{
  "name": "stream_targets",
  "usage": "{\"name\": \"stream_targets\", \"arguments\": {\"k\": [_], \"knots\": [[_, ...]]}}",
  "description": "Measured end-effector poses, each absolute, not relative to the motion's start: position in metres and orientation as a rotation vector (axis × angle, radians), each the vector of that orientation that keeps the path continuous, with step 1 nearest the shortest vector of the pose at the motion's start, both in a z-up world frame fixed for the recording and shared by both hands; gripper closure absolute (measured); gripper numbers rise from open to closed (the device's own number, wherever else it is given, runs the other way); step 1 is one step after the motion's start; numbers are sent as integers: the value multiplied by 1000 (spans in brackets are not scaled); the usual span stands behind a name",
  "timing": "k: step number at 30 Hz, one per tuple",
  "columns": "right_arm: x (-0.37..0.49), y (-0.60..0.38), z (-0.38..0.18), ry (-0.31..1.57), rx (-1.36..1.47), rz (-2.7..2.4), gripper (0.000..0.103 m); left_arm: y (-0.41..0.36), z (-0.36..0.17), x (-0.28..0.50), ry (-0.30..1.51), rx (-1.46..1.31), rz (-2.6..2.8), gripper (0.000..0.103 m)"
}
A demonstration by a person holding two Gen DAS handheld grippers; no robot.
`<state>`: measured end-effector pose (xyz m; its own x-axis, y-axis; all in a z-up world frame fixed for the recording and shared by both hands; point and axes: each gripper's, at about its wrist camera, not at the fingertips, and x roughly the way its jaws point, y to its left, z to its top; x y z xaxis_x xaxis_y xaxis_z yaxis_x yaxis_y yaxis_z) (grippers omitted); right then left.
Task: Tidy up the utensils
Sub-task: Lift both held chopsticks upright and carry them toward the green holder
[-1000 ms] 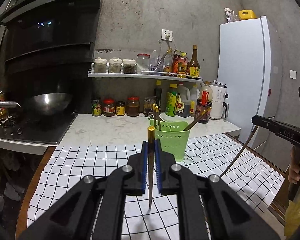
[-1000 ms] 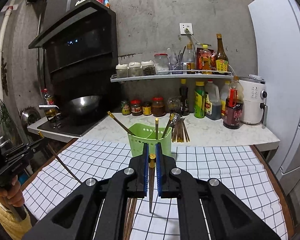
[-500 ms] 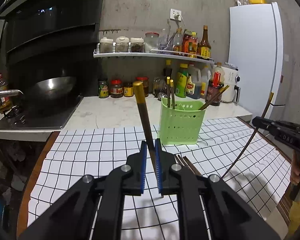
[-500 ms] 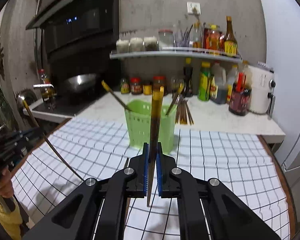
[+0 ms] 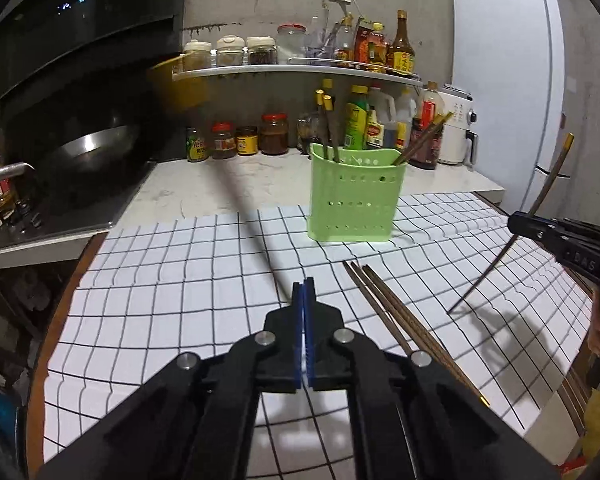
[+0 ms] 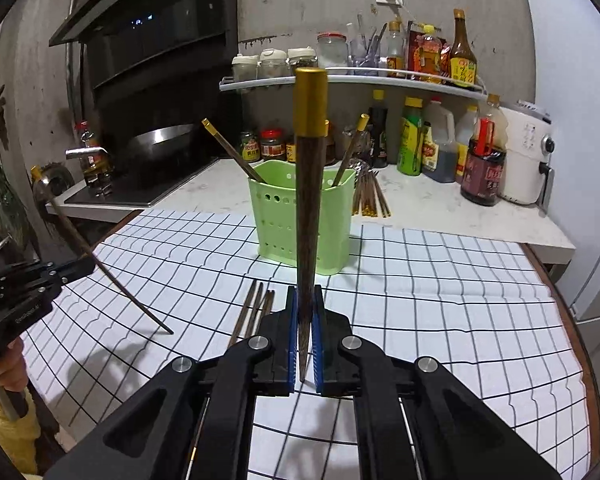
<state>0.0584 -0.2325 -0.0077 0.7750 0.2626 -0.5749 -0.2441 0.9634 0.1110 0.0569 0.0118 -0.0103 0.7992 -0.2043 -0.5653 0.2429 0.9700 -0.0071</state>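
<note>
While your right gripper (image 6: 304,336) pinches a dark wooden chopstick (image 6: 309,208) near its thin tip, the gold-capped thick end stands up in front of the camera, so most of the length and weight sits above the grip. Your left gripper (image 5: 304,312) is also pressed onto a chopstick (image 5: 252,224), which shows only as a blurred dark streak slanting up and to the left in its own view; the right wrist view shows that stick (image 6: 100,256) more clearly, tip down near the cloth and gold end high.

Both sticks look stiff, light and smooth, and tapered, so judge them prone to pivoting or sliding between the blue pads. A hold nearer the middle would steady them; as it stands, move slowly and keep the pinch firm.

Beyond the grippers, three or so more chopsticks (image 5: 396,320) lie side by side on the checked cloth (image 5: 160,280) covering the bench, between you and the green perforated utensil holder (image 5: 354,196). That holder stands upright at the far edge of the cloth and already carries several chopsticks leaning against its rim. A further bundle (image 6: 370,196) lies on the white counter just behind it.

The holder looks light, so a stick pushed against its wall could tip it.
</note>
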Motion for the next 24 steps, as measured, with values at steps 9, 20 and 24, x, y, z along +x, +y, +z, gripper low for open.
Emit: {"name": "stream_targets", "arguments": {"k": [9, 20, 24], "knots": [[44, -232, -10, 616, 17, 276, 97, 28, -28, 59, 668, 23, -223, 102], [37, -233, -14, 597, 29, 268, 97, 115, -67, 27, 779, 150, -47, 35], [38, -229, -16, 613, 38, 273, 97, 140, -92, 22, 841, 185, -11, 35]]}}
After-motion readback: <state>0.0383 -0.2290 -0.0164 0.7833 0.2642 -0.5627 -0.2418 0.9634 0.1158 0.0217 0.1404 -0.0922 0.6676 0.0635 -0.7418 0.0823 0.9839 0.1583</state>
